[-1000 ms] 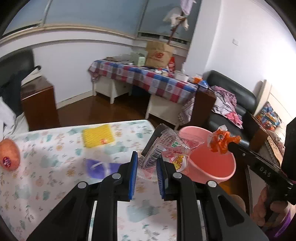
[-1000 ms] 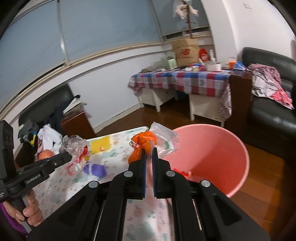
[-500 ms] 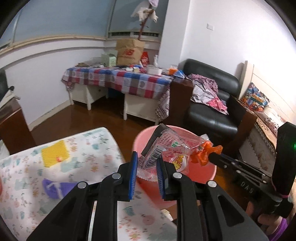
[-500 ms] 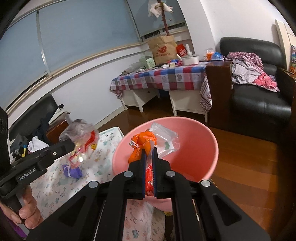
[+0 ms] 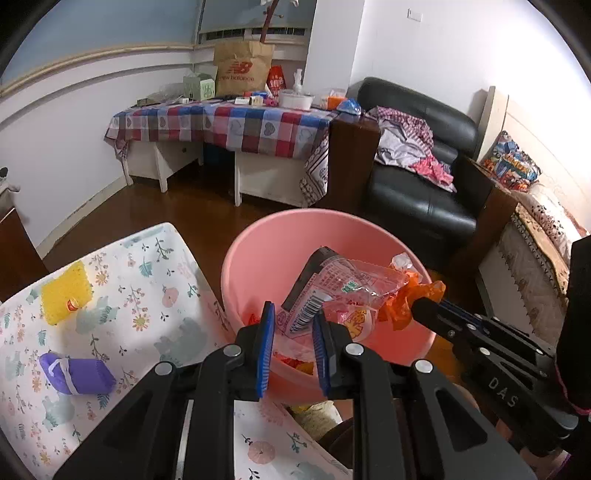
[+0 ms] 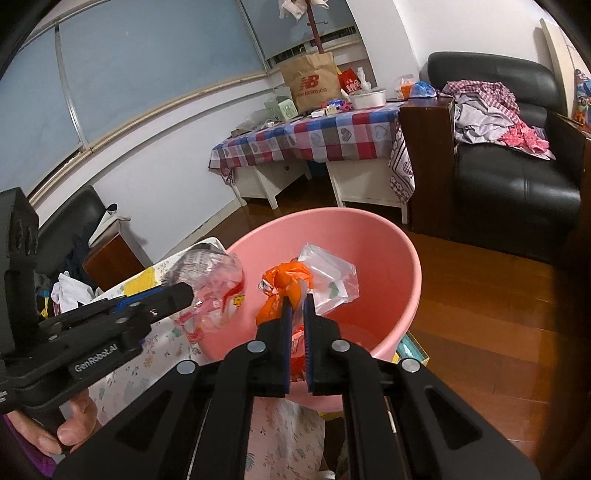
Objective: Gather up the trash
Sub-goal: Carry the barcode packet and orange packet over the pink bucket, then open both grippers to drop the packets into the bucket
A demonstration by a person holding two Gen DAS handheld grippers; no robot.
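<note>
Checked tablecloth (image 5: 236, 127) covers white table at back wall w/ brown paper bag (image 5: 242, 68), red packet (image 5: 276, 79), white bowl (image 5: 295, 99), green box (image 5: 201, 85) + small clutter on top. Black leather armchair (image 5: 424, 184) to the right, crumpled clothes (image 5: 410, 147) piled on seat & arm. Dark wood cabinet (image 5: 352, 158) btwn table and armchair. Dark wood floor (image 6: 480, 295). Near side: floral cloth (image 5: 147, 314) on a surface, yellow sponge (image 5: 65, 293) and purple bundle (image 5: 75, 373) tied w/ white band lying on it, apart from each other. Colourful cushion (image 5: 511, 168) far right. Coat stand (image 6: 314, 22) behind bag, partly cut off.
</note>
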